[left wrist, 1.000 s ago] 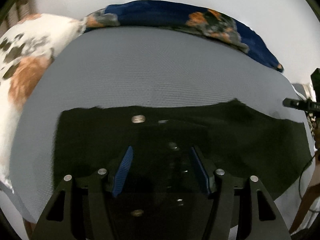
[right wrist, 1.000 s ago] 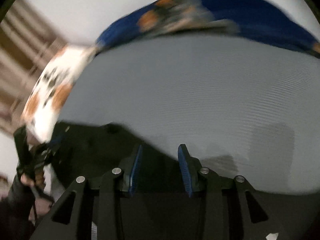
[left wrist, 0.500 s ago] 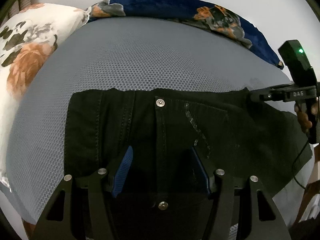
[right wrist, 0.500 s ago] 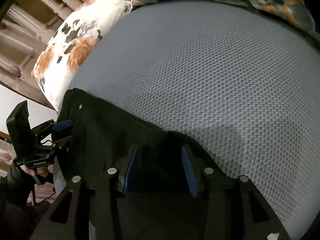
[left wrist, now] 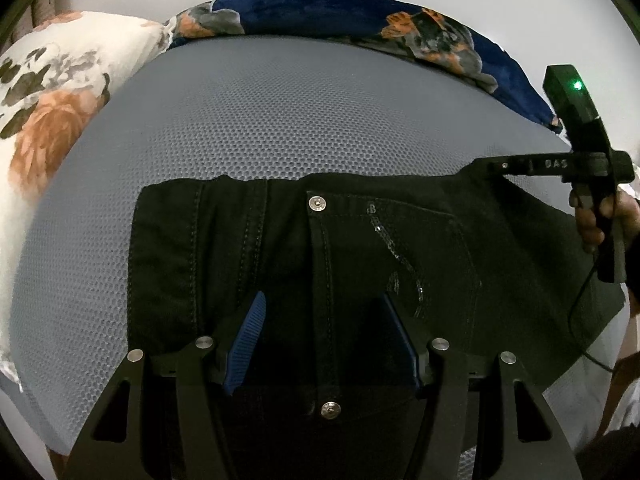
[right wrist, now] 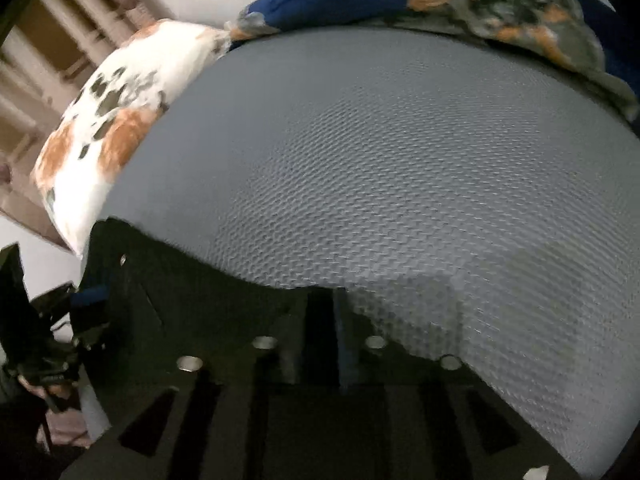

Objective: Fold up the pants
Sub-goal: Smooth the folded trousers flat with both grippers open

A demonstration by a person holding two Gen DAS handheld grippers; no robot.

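We read one marking only. In the left wrist view, the right gripper (left wrist: 486, 168) carries pale capital letters "DAS" on the side of its black horizontal bar, at the right edge of the frame; the bar's clamp covers whatever follows these letters, so we cannot tell whether the word goes on. The round metal buttons on the black pants (left wrist: 360, 264) show embossing too small for us to read. In the right wrist view, motion blur leaves no legible text, label or number.
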